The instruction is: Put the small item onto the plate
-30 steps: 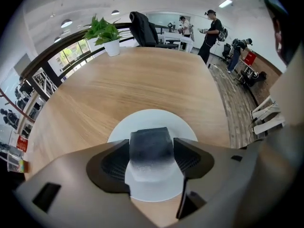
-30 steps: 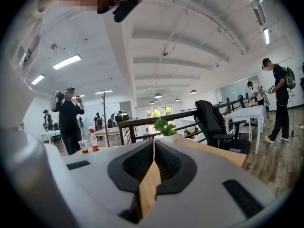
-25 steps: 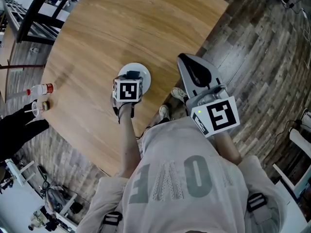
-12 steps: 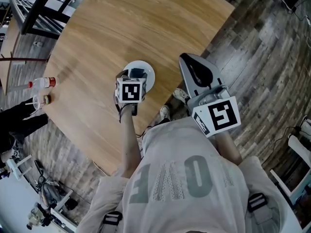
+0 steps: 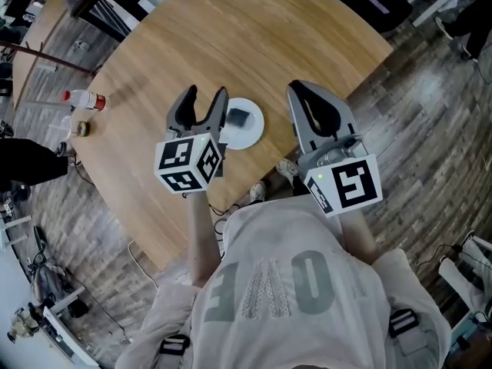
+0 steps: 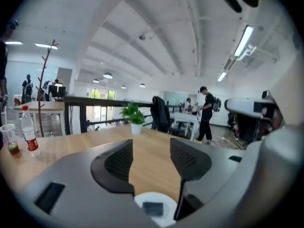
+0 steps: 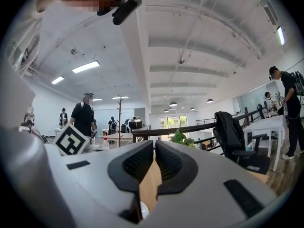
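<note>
**Small item is sitting on the plate, both grippers carrying nothing**

The small item (image 5: 238, 117) is lying flat on the white plate (image 5: 254, 134), roughly mid-plate, so the job is looking pretty much done.

The left gripper (image 5: 204, 98) is hovering above and just beside the plate, on the side away from the right gripper (image 5: 307, 92). Its jaws are standing wide apart, though they have just been closing a touch. Nothing is sitting between them; its own view is showing the plate and the item well below the pads. The right gripper is hanging at the opposite side of the plate, with its jaws pressed nearly together around a sliver of gap and nothing in it.

On handling, the item is reading as a thin dark square, so it's probably weighing next to nothing and sitting very low. Whether it's stiff or squishy, the views aren't telling.

Anyone going back for it is likely wanting to come straight down over the plate and pinch across two opposite edges, pads nearly brushing the plate surface. The plate is looking smooth and glossy, so the item may be skating around on it, and the plate itself may be sliding on the wooden table (image 5: 192, 37) if bumped. That's calling for a slow, centred squeeze.
</note>
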A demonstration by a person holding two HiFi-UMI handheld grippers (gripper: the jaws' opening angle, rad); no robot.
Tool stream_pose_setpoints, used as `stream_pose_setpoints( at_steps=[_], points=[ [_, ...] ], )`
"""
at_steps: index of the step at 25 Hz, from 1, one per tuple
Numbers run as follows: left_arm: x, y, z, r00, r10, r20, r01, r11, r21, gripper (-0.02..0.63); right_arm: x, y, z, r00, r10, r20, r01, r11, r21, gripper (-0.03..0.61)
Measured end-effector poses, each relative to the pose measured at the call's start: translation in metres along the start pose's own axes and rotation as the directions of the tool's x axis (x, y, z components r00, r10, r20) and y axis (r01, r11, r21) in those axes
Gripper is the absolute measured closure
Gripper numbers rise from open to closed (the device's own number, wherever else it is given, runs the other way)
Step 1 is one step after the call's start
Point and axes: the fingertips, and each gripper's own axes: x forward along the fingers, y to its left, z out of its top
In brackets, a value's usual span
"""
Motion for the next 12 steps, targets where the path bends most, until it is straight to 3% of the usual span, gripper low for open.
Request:
stream_pose_setpoints(
  at_steps=[2,4,6,8,12],
  points=[
    [-0.025,0.005,0.039,0.985,0.038,0.166,-0.037,0.999,-0.007,0.437,0.007,0.006,0.012,0.999,0.021,0.032,-0.02,1.0,-0.019,0.56],
    [-0.055,0.01,0.072,0.942,0.1,0.319,-0.105,0.994,0.0,0.583,0.011,0.012,0.022,0.998,0.028,0.061,-0.026,0.999,-0.026,0.56],
    [-0.085,0.016,0.098,0.878,0.171,0.446,-0.205,0.978,0.027,0.604,0.016,0.017,0.031,0.996,0.027,0.09,-0.026,0.999,-0.019,0.56],
    [-0.108,0.018,0.116,0.824,0.221,0.522,-0.294,0.954,0.059,0.604,0.019,0.022,0.039,0.992,0.025,0.121,-0.025,1.0,-0.003,0.56],
    [-0.134,0.015,0.135,0.762,0.25,0.597,-0.35,0.935,0.056,0.604,0.023,0.032,0.046,0.99,0.036,0.139,-0.036,0.999,-0.005,0.56]
  ],
)
